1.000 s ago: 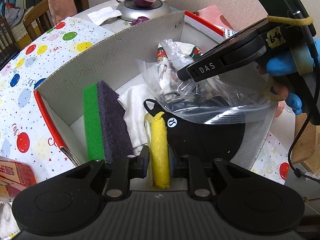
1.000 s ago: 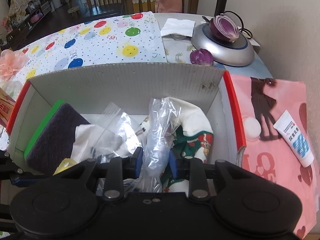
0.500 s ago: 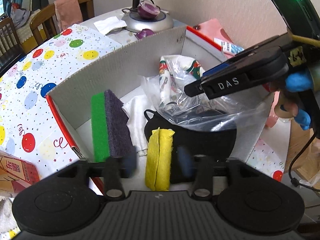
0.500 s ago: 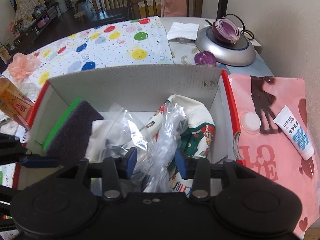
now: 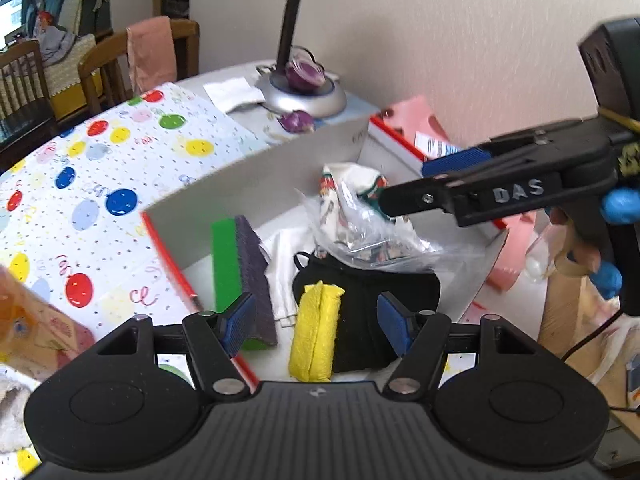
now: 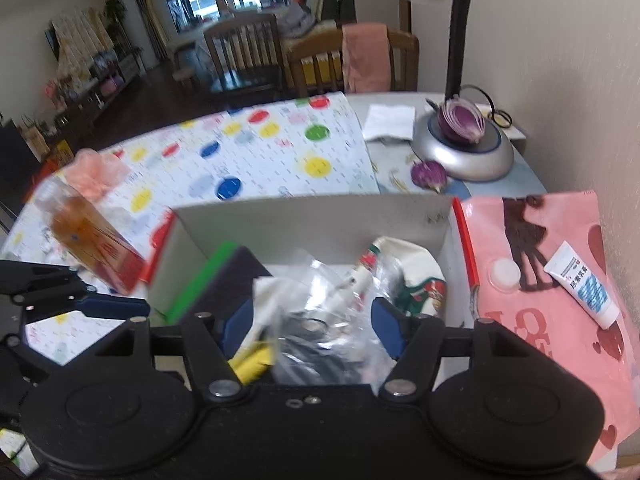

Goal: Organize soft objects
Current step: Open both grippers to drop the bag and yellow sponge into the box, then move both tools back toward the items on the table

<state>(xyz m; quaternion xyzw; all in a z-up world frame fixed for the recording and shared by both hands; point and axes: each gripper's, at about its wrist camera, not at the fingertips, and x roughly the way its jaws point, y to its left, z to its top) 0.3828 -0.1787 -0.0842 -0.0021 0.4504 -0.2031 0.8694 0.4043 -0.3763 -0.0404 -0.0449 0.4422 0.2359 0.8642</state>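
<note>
Overhead, both claws agape above box (image 5: 256,168) rim.

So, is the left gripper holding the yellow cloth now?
No, the left gripper is open and the yellow cloth lies free in the box.
</note>
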